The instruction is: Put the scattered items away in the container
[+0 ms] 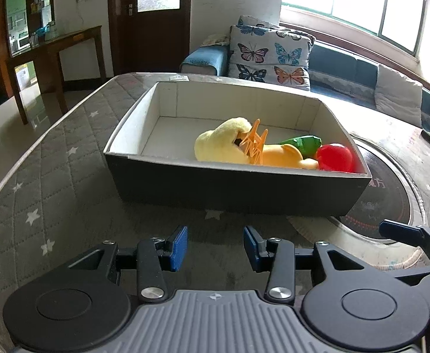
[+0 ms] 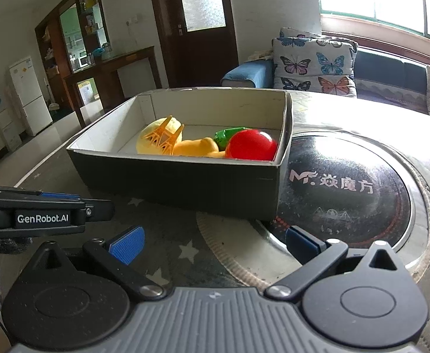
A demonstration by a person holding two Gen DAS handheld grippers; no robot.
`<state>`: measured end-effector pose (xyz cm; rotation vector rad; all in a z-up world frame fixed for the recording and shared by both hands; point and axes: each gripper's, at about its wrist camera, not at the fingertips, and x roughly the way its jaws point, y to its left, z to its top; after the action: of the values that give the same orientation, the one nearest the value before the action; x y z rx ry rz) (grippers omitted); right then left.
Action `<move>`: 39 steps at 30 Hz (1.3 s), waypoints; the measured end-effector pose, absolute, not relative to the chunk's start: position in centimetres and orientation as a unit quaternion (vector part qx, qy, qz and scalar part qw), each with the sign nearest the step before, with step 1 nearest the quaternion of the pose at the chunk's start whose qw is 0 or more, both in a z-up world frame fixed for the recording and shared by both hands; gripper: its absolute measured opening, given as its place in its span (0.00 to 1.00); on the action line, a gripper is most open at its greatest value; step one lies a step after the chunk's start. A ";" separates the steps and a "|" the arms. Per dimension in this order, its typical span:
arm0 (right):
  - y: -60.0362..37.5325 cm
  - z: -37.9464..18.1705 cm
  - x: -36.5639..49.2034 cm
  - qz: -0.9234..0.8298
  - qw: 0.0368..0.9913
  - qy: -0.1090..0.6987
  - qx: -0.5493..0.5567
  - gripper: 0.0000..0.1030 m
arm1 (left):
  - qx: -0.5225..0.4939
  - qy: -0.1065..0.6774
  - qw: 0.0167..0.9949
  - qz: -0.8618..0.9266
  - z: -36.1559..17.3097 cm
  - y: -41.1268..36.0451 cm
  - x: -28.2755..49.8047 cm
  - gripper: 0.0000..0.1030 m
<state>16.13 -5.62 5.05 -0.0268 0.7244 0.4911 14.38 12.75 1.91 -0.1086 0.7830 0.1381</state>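
left gripper (image 1: 215,248): jaws apart, nothing between the blue pads. right gripper (image 2: 212,244): jaws wide, likewise empty. both low over the table, on the near side of the box, neither touching it.

box (image 1: 238,189): dark outside, pale inside, at 12 o'clock from the left gripper and 11 o'clock from the right. inside, bunched toward the near right corner: yellow plush toy (image 1: 219,144), orange plastic piece (image 1: 254,144) leaning on it, yellow-orange toy (image 2: 197,147), green toy (image 1: 303,144), red ball (image 2: 250,144). no loose item seen on the cover in either view; task judged done or nearly so, though ground behind the cameras unseen.

risks, as judgements: near right corner of the box overhangs the glossy round cooktop (image 2: 347,185); a nudge from either gripper could slide it on that slick face. red ball close to the rim; a jolt might roll it about. orange piece perched, liable to topple within the box.

surface: quilted grey table cover (image 1: 53,176) with white stars, cooktop set in at 3 o'clock. room: sofa (image 1: 347,67) with butterfly cushion (image 1: 271,56) at 1 o'clock, window above, dark door at 12, wooden side table and shelves at 10, white fridge (image 2: 29,94) at 9 in the right view.
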 end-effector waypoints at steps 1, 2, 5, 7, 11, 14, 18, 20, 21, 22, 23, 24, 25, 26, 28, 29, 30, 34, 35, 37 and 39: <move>-5.6 5.1 16.2 0.237 0.906 0.350 -0.013 1.00 | -0.052 0.381 0.921 0.067 1.9 12.7 14.5 0.43; -5.6 5.1 16.3 0.237 0.906 0.351 -0.014 1.00 | -0.052 0.381 0.921 0.066 1.9 12.7 14.5 0.43; -5.6 5.2 16.4 0.238 0.905 0.352 -0.015 1.00 | -0.051 0.382 0.920 0.067 1.9 12.8 14.7 0.43; -5.5 5.1 16.5 0.238 0.904 0.354 -0.016 1.00 | -0.049 0.383 0.920 0.068 1.8 12.8 14.9 0.43; -5.3 5.1 16.8 0.238 0.903 0.358 -0.022 1.00 | -0.046 0.384 0.920 0.070 1.8 12.8 15.2 0.43; -5.1 5.1 17.1 0.238 0.902 0.360 -0.027 1.00 | -0.043 0.383 0.920 0.070 1.8 12.8 15.4 0.43; -4.8 5.1 17.4 0.239 0.901 0.361 -0.032 1.00 | -0.039 0.385 0.920 0.069 1.8 12.7 15.8 0.43; -4.7 5.0 17.6 0.239 0.900 0.362 -0.033 1.00 | -0.037 0.385 0.919 0.071 1.7 12.7 16.0 0.43; -4.7 5.0 17.7 0.239 0.900 0.363 -0.033 1.00 | -0.036 0.385 0.919 0.071 1.7 12.7 16.0 0.43; -4.7 4.9 17.7 0.239 0.899 0.364 -0.033 1.00 | -0.035 0.386 0.919 0.072 1.7 12.6 16.1 0.43; -4.6 4.8 17.8 0.240 0.899 0.365 -0.033 1.00 | -0.035 0.386 0.919 0.072 1.7 12.6 16.1 0.43; -4.6 4.7 17.9 0.240 0.899 0.366 -0.033 1.00 | -0.033 0.386 0.919 0.072 1.7 12.6 16.2 0.43; -4.6 4.6 17.9 0.240 0.898 0.367 -0.032 1.00 | -0.032 0.386 0.919 0.072 1.7 12.6 16.3 0.43; -4.6 4.5 18.0 0.240 0.897 0.369 -0.032 1.00 | -0.031 0.385 0.919 0.073 1.7 12.6 16.3 0.43; -4.5 4.3 18.1 0.241 0.896 0.371 -0.031 1.00 | -0.032 0.385 0.919 0.073 1.7 12.6 16.4 0.43; -4.5 4.3 18.1 0.241 0.896 0.371 -0.031 1.00 | -0.032 0.386 0.919 0.073 1.7 12.6 16.5 0.43; -4.4 4.3 18.2 0.241 0.896 0.371 -0.031 1.00 | -0.032 0.387 0.919 0.072 1.7 12.5 16.5 0.43; -4.4 4.4 18.4 0.240 0.898 0.369 -0.031 1.00 | -0.032 0.388 0.918 0.070 1.7 12.4 16.8 0.43; -4.4 4.4 18.4 0.239 0.898 0.368 -0.031 1.00 | -0.031 0.388 0.918 0.070 1.7 12.4 16.8 0.43; -4.5 4.5 18.5 0.237 0.899 0.367 -0.029 1.00 | -0.029 0.387 0.919 0.070 1.8 12.3 16.9 0.42; -4.5 4.5 18.5 0.236 0.900 0.366 -0.029 1.00 | -0.028 0.387 0.919 0.069 1.7 12.2 17.0 0.42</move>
<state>18.52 -4.53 4.54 -0.0608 0.7583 0.4886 16.99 12.18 1.74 -0.0571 0.7948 0.1428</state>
